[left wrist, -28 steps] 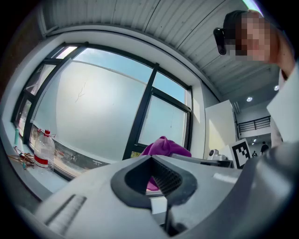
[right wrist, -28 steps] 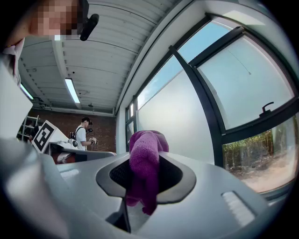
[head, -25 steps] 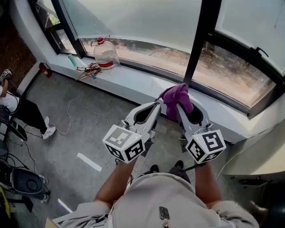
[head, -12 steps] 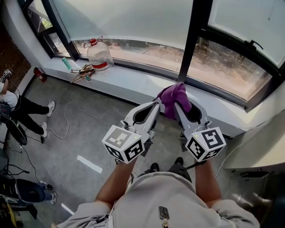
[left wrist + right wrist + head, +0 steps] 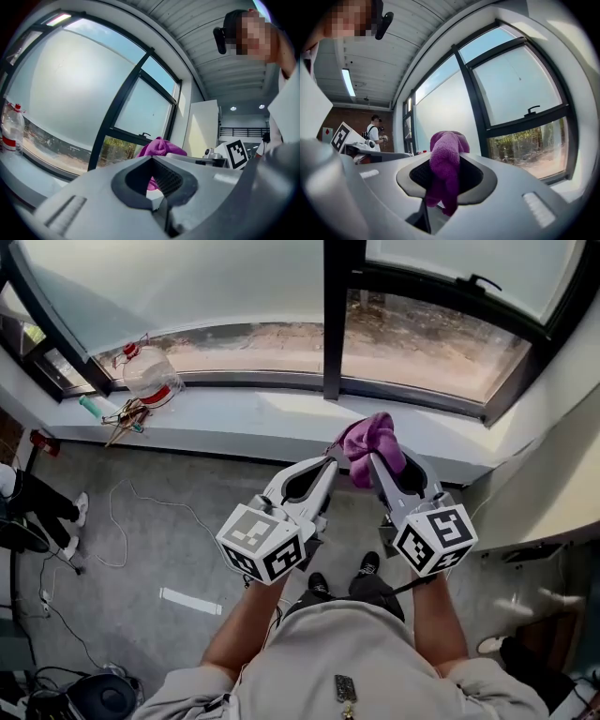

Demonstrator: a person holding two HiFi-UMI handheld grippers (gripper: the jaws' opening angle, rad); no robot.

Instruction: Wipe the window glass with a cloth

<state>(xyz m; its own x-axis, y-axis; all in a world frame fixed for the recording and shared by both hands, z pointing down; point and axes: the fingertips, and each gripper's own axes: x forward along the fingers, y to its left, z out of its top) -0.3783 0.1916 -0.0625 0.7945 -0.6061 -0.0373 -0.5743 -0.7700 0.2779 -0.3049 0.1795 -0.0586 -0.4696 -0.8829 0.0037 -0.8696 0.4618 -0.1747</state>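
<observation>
- window glass [image 5: 187,287]: big panes in dark frame. Upper part hazy, low strip clear to the ground outside. Nothing touches it, so wiping prob. not begun.
- floor [image 5: 169,531]: grey; the person stands on it facing the panes.
- sill [image 5: 244,423]: white ledge under the glass, btwn person & window.
- L gripper [image 5: 328,468]: fingers [image 5: 93,197] closed on nothing; the purple seen past them belongs to the other tool. Held just beside R, prob. idle.
- R gripper [image 5: 373,465]: fingers [image 5: 511,187] clamped on the cloth. Aimed toward the glass but short of it, prob. carried ready for the approach.
- bottle [image 5: 152,378]: clear plastic, red cap & band, upright on the sill at far L w/ small tools [image 5: 127,415]. Well apart from both grippers, so out of the wipe path here.
- cloth [image 5: 372,440]: purple, bunched. Wad sticks out past R tips and a tail hangs inside. Prob. held wad-forward so cloth, not fingers, meets the glass.
</observation>
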